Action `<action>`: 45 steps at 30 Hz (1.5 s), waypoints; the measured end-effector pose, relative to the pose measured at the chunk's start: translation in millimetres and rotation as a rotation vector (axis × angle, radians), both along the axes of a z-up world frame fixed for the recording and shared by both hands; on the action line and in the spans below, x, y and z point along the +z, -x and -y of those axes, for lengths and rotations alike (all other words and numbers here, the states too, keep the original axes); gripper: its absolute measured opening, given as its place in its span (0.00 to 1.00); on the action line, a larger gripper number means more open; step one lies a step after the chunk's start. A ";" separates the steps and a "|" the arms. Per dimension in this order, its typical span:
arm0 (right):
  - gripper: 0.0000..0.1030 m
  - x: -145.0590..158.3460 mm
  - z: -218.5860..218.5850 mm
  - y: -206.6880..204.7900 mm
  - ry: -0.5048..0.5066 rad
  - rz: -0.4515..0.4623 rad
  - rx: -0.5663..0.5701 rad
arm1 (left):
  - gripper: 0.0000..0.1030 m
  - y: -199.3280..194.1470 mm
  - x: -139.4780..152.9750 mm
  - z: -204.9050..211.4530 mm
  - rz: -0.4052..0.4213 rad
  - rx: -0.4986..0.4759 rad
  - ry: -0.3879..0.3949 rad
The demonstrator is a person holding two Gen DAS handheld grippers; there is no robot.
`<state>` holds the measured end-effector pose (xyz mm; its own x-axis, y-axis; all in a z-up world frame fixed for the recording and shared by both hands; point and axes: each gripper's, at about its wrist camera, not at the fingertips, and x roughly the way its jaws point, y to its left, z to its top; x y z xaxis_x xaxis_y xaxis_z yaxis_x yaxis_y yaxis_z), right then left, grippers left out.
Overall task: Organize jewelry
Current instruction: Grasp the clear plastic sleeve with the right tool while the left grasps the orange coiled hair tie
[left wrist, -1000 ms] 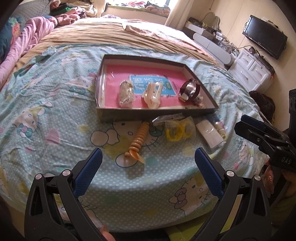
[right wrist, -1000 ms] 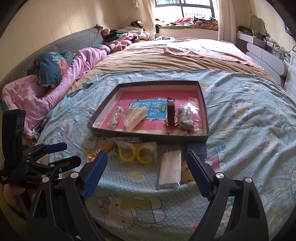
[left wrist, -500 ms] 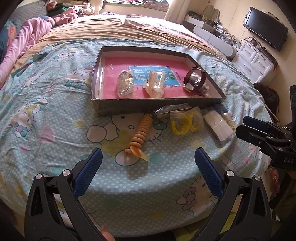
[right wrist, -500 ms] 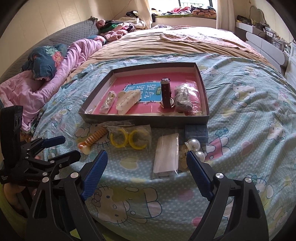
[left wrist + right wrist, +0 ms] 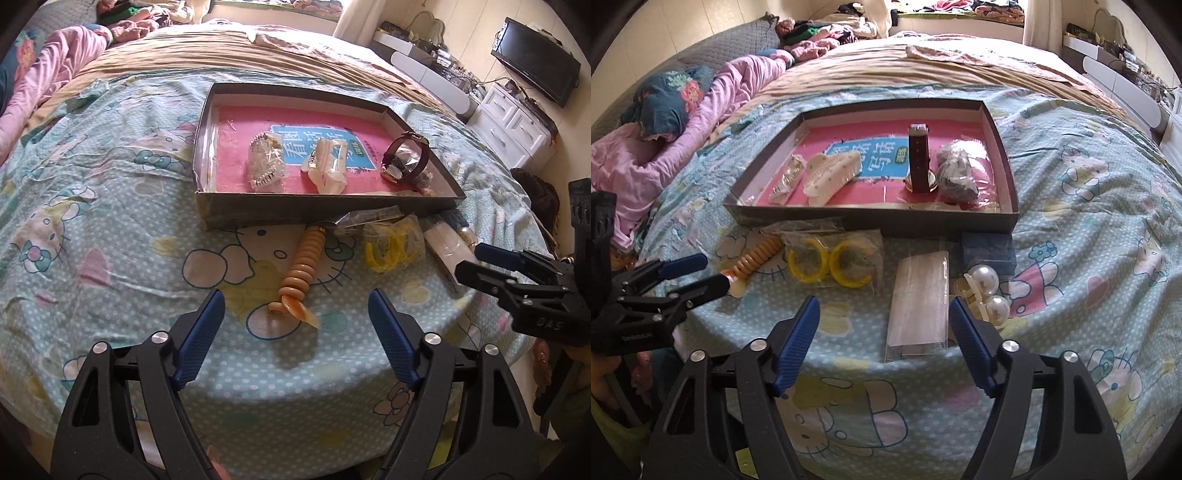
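We start with the bed (image 5: 92, 206), since its soft, rumpled sheet is our biggest worry: anything we press down on will sink, and a gripper tip could catch the fabric and drag nearby pieces along. The tray (image 5: 207, 155) sits mid-bed with a silver piece, a white clip (image 5: 831, 173), a watch (image 5: 919, 162) and a dark bagged bundle already inside; we judge that bumping its near wall could slide it or tip the watch (it stands on edge and looks ready to roll). Still outside, just in front of that wall, lie the orange beads (image 5: 301, 266), the bagged yellow hoops (image 5: 831, 264), a clear packet (image 5: 919, 306), a blue box (image 5: 988, 251) and a pearl clip (image 5: 986, 291). Our left gripper (image 5: 295, 314) is spread wide and empty, hovering near the bead strand's lower end; a pinch there would probably lift one end only, leaving the rest to dangle and snag the hoops' bag. Our right gripper (image 5: 884, 321) is also wide and empty, straddling the near end of the packet, whose slick film may slip out of a light squeeze. The pearl clip lies just beside the right finger (image 5: 967, 339) and could be knocked towards the bed's edge. The two grippers are near one another, so crossing paths is a risk.
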<state>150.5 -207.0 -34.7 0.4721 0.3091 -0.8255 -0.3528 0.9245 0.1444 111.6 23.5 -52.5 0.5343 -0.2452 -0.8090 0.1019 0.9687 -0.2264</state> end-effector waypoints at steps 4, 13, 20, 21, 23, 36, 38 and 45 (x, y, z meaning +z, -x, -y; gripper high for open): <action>0.59 -8.8 -2.1 -3.6 0.030 -0.010 -0.004 | 0.63 -4.5 -2.9 1.5 -0.006 -0.007 -0.002; 0.43 -20.1 -6.9 -11.1 0.060 -0.009 0.009 | 0.50 -17.4 -11.0 6.7 -0.031 -0.022 -0.012; 0.43 -32.6 -10.1 -19.8 0.054 -0.026 0.008 | 0.50 -24.5 -17.2 9.0 -0.052 -0.030 -0.023; 0.43 -32.8 -10.3 -20.7 0.052 -0.025 0.008 | 0.50 -25.4 -18.2 9.4 -0.054 -0.031 -0.024; 0.43 -33.5 -10.4 -23.4 0.044 -0.025 0.006 | 0.50 -27.5 -19.7 10.4 -0.056 -0.032 -0.028; 0.38 -25.5 -9.2 -19.9 -0.003 -0.011 0.052 | 0.13 -31.1 -21.3 23.2 -0.030 -0.061 -0.079; 0.38 -19.0 -10.8 -15.4 -0.015 -0.002 0.066 | 0.12 -28.1 -19.2 22.3 -0.027 -0.060 -0.070; 0.38 1.6 -18.1 -1.2 -0.056 0.017 0.122 | 0.12 -12.1 -0.8 12.7 0.009 -0.031 -0.013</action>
